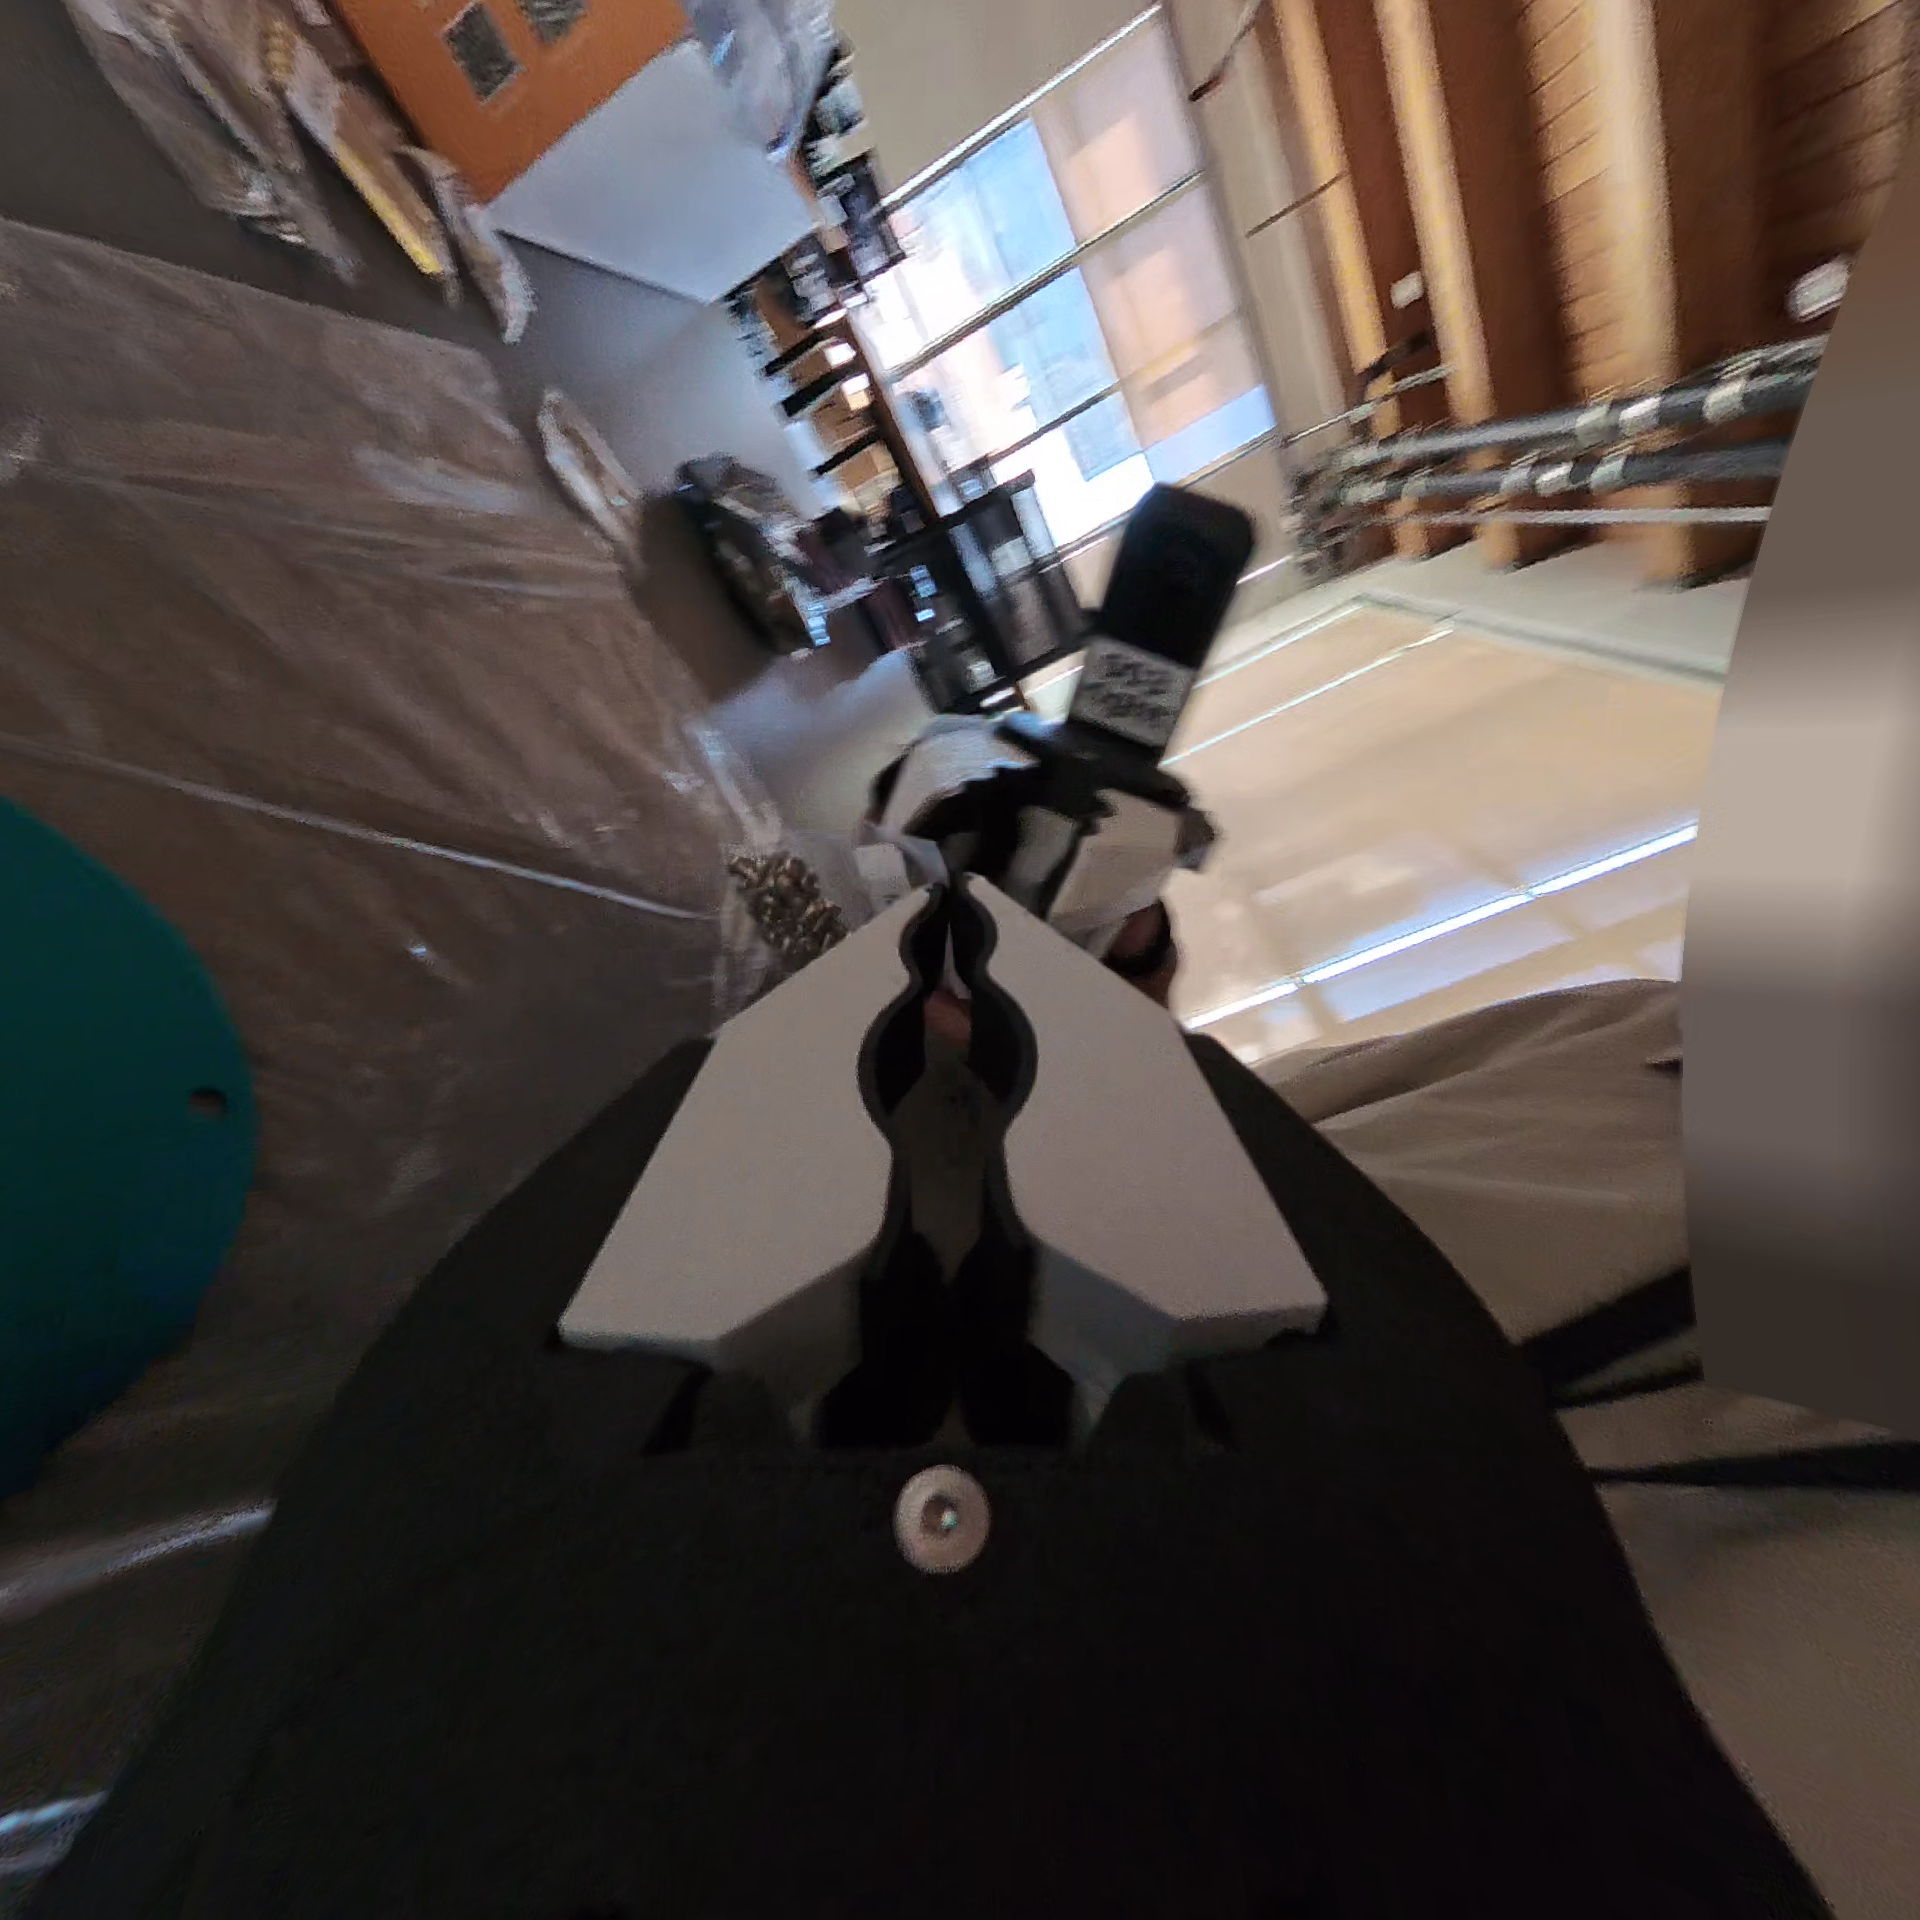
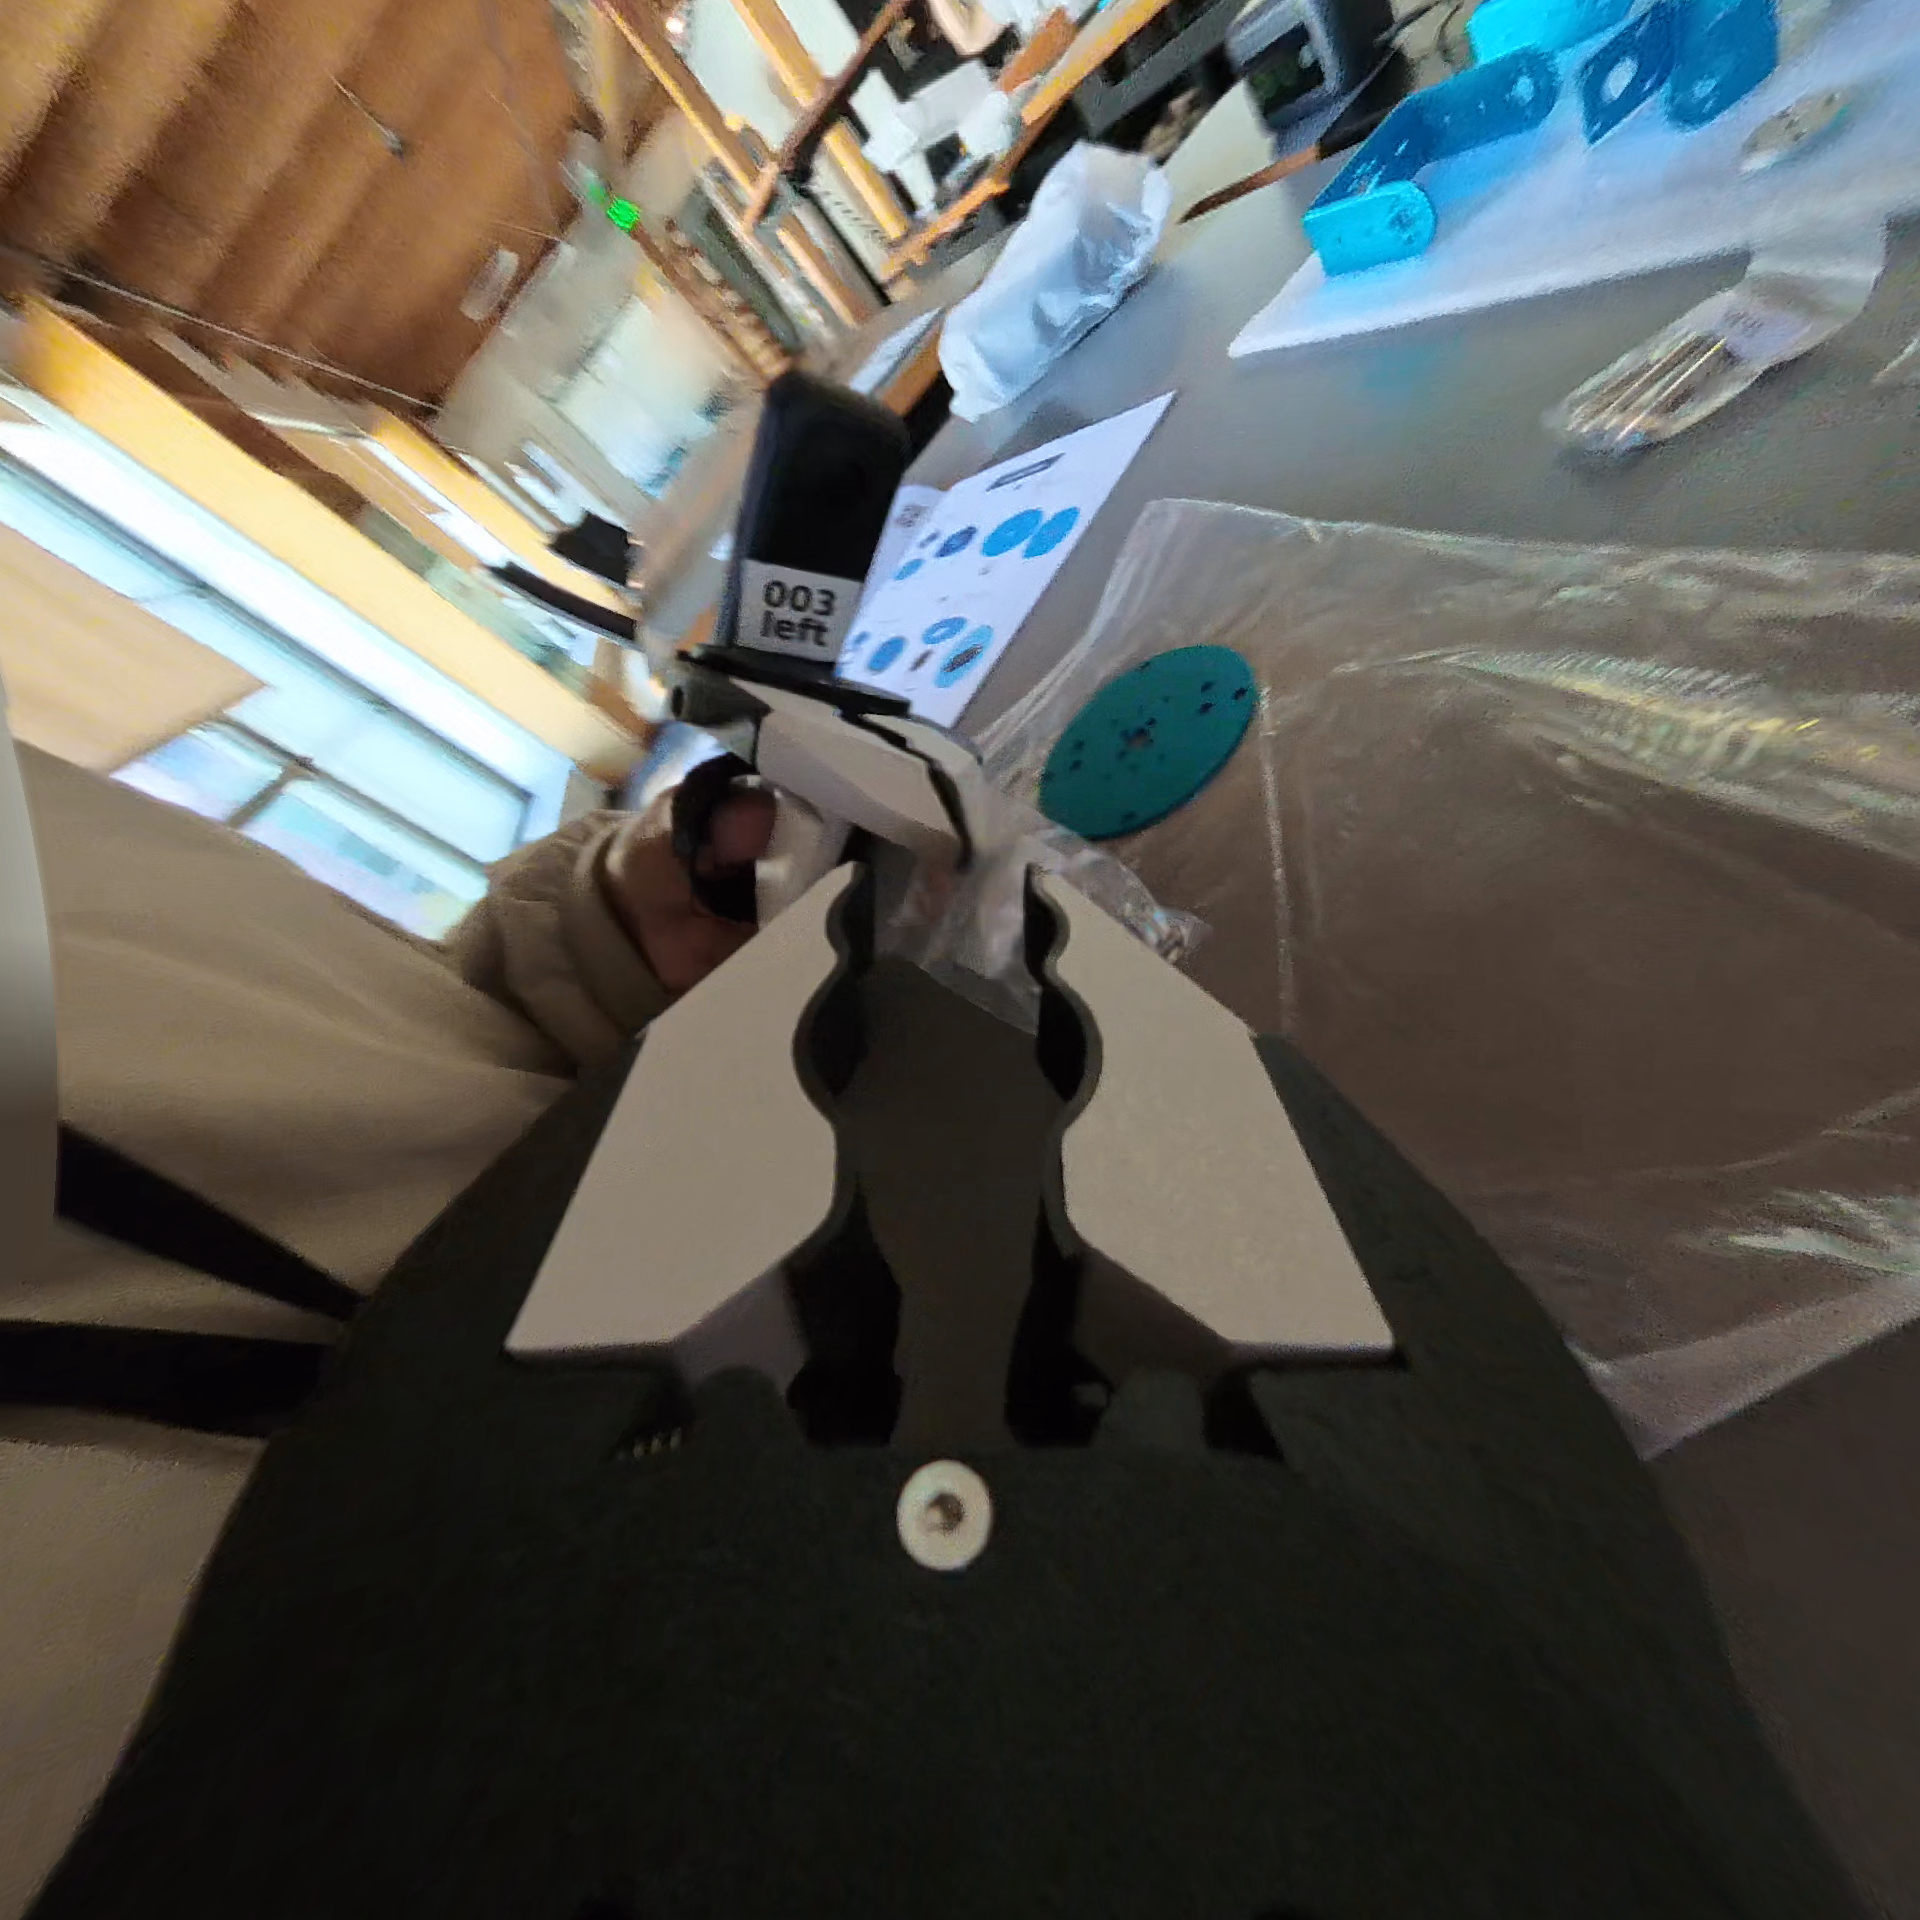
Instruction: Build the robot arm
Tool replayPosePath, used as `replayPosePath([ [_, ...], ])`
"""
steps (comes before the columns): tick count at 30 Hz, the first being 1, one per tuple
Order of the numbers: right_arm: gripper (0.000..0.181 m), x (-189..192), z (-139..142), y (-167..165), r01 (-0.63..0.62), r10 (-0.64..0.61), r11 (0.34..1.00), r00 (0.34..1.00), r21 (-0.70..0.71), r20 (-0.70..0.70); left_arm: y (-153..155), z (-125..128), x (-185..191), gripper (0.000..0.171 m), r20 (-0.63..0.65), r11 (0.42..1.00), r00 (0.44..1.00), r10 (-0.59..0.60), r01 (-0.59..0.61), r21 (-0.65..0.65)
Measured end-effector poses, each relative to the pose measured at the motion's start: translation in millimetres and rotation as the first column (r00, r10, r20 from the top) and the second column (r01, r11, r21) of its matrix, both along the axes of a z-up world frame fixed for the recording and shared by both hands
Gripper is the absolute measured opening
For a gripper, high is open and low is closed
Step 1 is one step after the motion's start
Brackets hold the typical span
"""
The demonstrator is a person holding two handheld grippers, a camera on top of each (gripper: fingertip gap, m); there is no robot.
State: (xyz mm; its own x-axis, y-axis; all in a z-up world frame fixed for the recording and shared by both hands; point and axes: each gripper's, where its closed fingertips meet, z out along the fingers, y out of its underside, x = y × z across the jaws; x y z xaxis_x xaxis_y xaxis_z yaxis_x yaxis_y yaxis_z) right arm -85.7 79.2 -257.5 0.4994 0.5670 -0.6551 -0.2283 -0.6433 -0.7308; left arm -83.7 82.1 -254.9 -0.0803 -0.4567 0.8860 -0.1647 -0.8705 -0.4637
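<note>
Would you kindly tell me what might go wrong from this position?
The left tongs and right tongs meet nearly tip to tip at the small clear bag of screws; they may collide. The thin film could tear or slip, spilling screws onto the plastic sheet. Blur suggests fast motion.

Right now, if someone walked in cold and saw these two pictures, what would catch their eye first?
Probably the two handheld grippers facing each other, tips nearly meeting: the left gripper with fingers closed, the right gripper with fingers apart around a small clear plastic bag. Next, the teal round plate with holes lying on clear plastic sheeting just beyond them, and the blue metal brackets at the table's far end.
</note>
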Motion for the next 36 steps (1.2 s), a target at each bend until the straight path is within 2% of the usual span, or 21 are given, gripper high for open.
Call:
replayPosePath([
  [3, 0.031, -10.8, 5.2, -5.7, -0.105, 0.095, 0.993, 0.982, -0.052, -0.163, -1.9, 10.9, -1.9, 0.0, 0.094, 0.998, 0.996, 0.004, 0.001, -0.057],
  [5, 0.023, -16.9, 2.4, -7.1, -0.13, 0.118, 0.99, 0.978, -0.059, -0.17, -4.0, 10.5, -1.0, 0.0, 0.097, 0.999, 0.995, 0.009, -0.004, -0.053],
  [7, 0.008, -19.0, 1.9, -6.6, -0.13, 0.117, 0.989, 0.977, -0.064, -0.18, -6.6, 13.1, -1.2, 0.0, 0.119, 0.998, 0.993, 0.007, 0.001, -0.064],
  [13, 0.001, -16.5, 10.7, -7.0, -0.173, 0.124, 0.979, 0.926, -0.108, -0.357, -8.2, 23.5, -3.9, 0.005, 0.206, 0.994, 0.978, 0.004, 0.019, -0.109],
  [19, 0.0, -17.0, 24.1, -8.8, -0.253, 0.129, 0.957, 0.815, -0.146, -0.565, -10.9, 32.2, -6.1, 0.0, 0.232, 1.0, 0.973, 0.003, -0.003, 0.0],
  [22, 0.0, -17.7, 23.2, -7.7, -0.253, 0.121, 0.954, 0.812, -0.158, -0.571, -9.4, 31.4, -6.5, 0.0, 0.219, 0.999, 0.976, 0.02, -0.03, 0.042],
  [29, 0.0, -18.5, 32.6, -11.3, -0.327, 0.141, 0.933, 0.717, -0.149, -0.683, -12.4, 39.9, -8.3, 0.0, 0.265, 0.998, 0.964, 0.015, -0.029, 0.05],
  [36, 0.0, -18.3, 33.6, -11.3, -0.332, 0.145, 0.932, 0.708, -0.145, -0.691, -9.7, 42.7, -10.5, 0.0, 0.28, 0.998, 0.96, 0.031, -0.047, 0.051],
])
